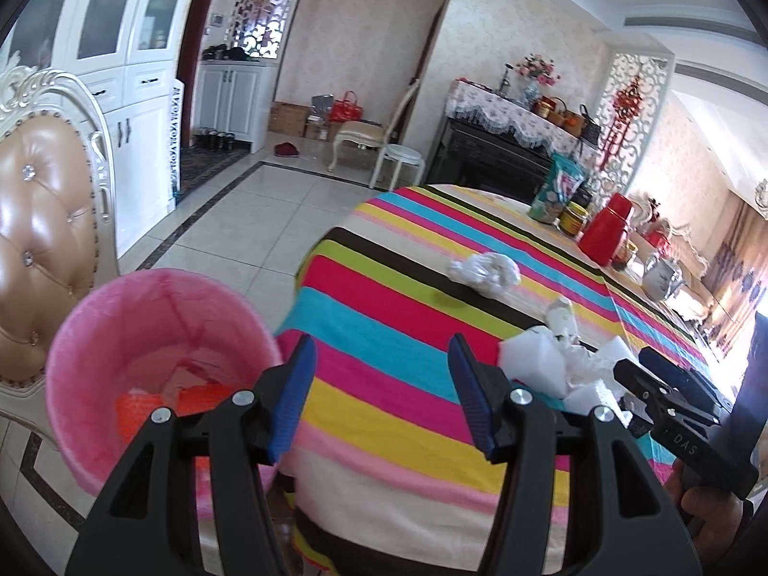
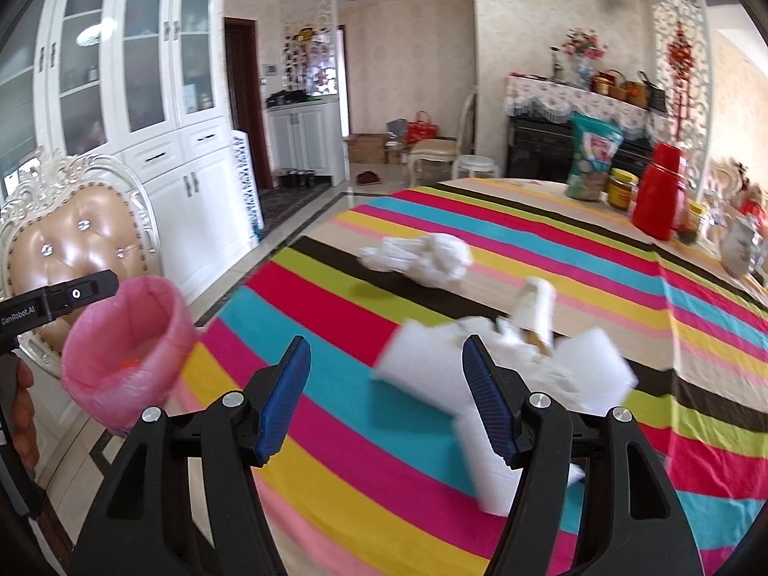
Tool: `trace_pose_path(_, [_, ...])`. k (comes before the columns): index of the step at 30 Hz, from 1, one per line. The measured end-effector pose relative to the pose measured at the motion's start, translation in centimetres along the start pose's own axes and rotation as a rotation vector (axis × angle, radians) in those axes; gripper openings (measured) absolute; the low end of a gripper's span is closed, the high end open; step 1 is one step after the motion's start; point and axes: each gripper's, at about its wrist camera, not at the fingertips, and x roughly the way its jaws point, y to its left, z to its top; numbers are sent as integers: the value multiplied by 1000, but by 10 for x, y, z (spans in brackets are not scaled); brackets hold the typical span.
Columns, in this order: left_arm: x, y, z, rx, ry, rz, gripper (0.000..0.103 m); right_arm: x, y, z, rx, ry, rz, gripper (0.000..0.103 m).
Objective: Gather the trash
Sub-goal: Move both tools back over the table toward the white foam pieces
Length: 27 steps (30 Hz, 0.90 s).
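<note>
A pink bin [image 1: 158, 374] with orange scraps inside stands off the striped table's [image 1: 384, 288] left edge. My left gripper [image 1: 381, 350] is open over the tablecloth with nothing between its pads; its left finger is just right of the bin's rim. On the cloth lie a crumpled white plastic bag [image 1: 485, 271] [image 2: 422, 257], a tipped paper cup [image 2: 535, 312] and several white foam blocks [image 2: 422, 369] [image 1: 533, 365]. My right gripper [image 2: 386, 350] [image 1: 638, 365] is open above the blurred foam pile and its pads press on nothing.
A padded chair [image 1: 38, 221] stands behind the bin [image 2: 125, 350]. At the table's far right are a snack bag [image 2: 593, 163], a yellow jar [image 2: 621, 189], a red thermos [image 2: 660, 192] and a teapot [image 1: 662, 273]. Tiled floor [image 1: 249, 221] lies to the left.
</note>
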Motion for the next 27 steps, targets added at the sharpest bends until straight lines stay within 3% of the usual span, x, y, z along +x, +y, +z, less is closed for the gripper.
trace_pose_path(15, [49, -86, -12, 83, 70, -79, 57, -19, -107, -44, 79, 37, -138, 67])
trace_pose_path(27, [85, -132, -25, 126, 131, -117, 58, -5, -145, -67, 67, 100, -167, 69])
